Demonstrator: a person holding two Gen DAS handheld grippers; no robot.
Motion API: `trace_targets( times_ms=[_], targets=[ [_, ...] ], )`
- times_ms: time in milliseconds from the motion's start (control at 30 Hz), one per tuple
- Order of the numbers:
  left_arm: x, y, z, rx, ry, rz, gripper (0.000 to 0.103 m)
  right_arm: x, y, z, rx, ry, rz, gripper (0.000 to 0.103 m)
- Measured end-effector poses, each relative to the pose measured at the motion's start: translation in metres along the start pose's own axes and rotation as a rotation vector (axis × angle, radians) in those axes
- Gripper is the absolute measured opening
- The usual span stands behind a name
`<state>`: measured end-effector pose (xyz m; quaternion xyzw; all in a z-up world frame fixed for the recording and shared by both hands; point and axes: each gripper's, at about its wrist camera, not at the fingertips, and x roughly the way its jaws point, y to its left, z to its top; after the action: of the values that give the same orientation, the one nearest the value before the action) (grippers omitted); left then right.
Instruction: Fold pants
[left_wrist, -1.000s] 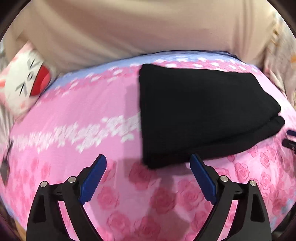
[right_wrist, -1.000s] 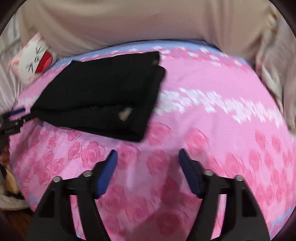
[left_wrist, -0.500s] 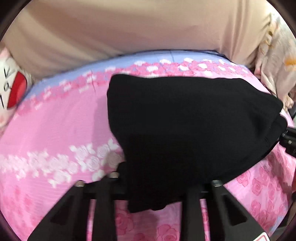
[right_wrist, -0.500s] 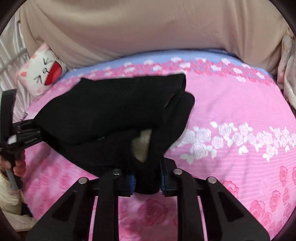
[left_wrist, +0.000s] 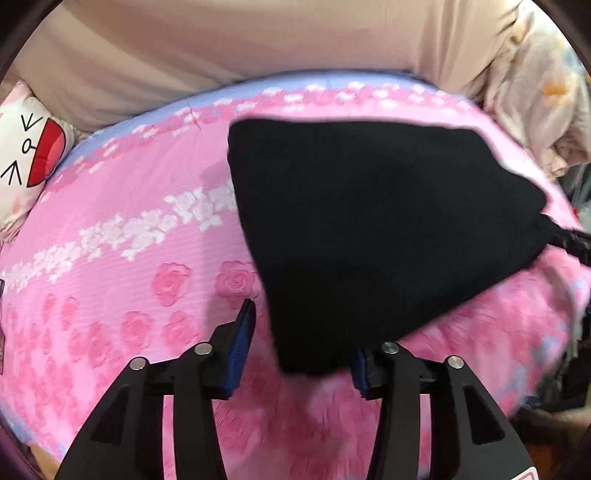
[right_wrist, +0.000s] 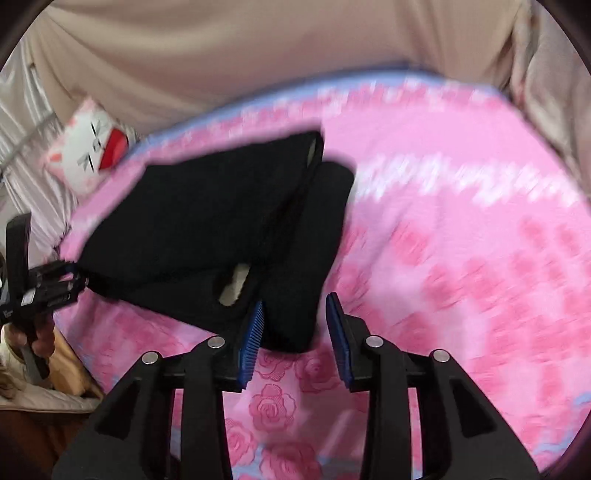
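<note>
The folded black pants (left_wrist: 376, 229) lie on the pink rose bedspread (left_wrist: 122, 258). In the left wrist view my left gripper (left_wrist: 303, 347) is open, and the pants' near corner lies between its blue pads (left_wrist: 242, 339), loose. In the right wrist view my right gripper (right_wrist: 295, 328) is open with the other near corner of the pants (right_wrist: 221, 221) between its pads (right_wrist: 253, 332). A light inner label (right_wrist: 232, 284) shows in the fold. My left gripper also appears at the left edge of the right wrist view (right_wrist: 62, 284).
A white cat-face pillow (left_wrist: 26, 162) lies at the bed's far left. A beige headboard (left_wrist: 258, 40) runs along the back. Crumpled light bedding (left_wrist: 539, 96) is piled at the right. The bed's near edge drops off at the lower left (right_wrist: 55, 369).
Both grippers went from shut on the pants' near corners to open. Both views have pulled back a little and the pants have settled on the bed.
</note>
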<state>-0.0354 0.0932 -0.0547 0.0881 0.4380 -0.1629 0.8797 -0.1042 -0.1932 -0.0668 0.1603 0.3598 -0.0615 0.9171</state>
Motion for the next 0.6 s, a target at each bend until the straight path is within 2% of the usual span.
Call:
trace_targets(
  times_ms=[33, 67, 133, 200, 267, 333, 400, 467, 533, 600],
  targets=[
    [-0.015, 0.002, 0.001, 0.002, -0.034, 0.013, 0.059, -0.01, 0.002, 0.004, -0.01, -0.03, -0.01, 0.034],
    [-0.028, 0.004, 0.005, 0.007, -0.071, 0.031, 0.062, -0.023, 0.006, 0.014, -0.026, -0.076, -0.023, 0.034],
    [-0.05, 0.003, 0.019, 0.017, -0.132, 0.056, 0.062, -0.035, 0.019, 0.03, -0.074, -0.139, -0.027, 0.034],
    [-0.05, 0.0, 0.038, -0.002, -0.164, 0.061, 0.062, -0.031, 0.043, 0.053, -0.143, -0.189, 0.016, 0.034],
    [-0.028, -0.004, 0.065, -0.041, -0.158, 0.051, 0.062, -0.01, 0.068, 0.072, -0.206, -0.189, 0.051, 0.033],
    [-0.002, -0.003, 0.083, -0.115, -0.104, 0.022, 0.062, 0.015, 0.082, 0.089, -0.223, -0.167, 0.053, 0.033],
    [-0.002, -0.003, 0.088, -0.187, -0.092, -0.053, 0.06, 0.038, 0.085, 0.102, -0.21, -0.139, 0.061, 0.033],
    [-0.023, -0.003, 0.085, -0.2, -0.132, -0.101, 0.06, 0.047, 0.077, 0.107, -0.19, -0.124, 0.049, 0.034],
    [-0.061, -0.002, 0.079, -0.178, -0.24, -0.15, 0.063, 0.048, 0.069, 0.104, -0.168, -0.124, 0.054, 0.034],
    [-0.091, -0.004, 0.078, -0.149, -0.315, -0.134, 0.066, 0.052, 0.066, 0.105, -0.157, -0.119, 0.027, 0.034]
  ],
)
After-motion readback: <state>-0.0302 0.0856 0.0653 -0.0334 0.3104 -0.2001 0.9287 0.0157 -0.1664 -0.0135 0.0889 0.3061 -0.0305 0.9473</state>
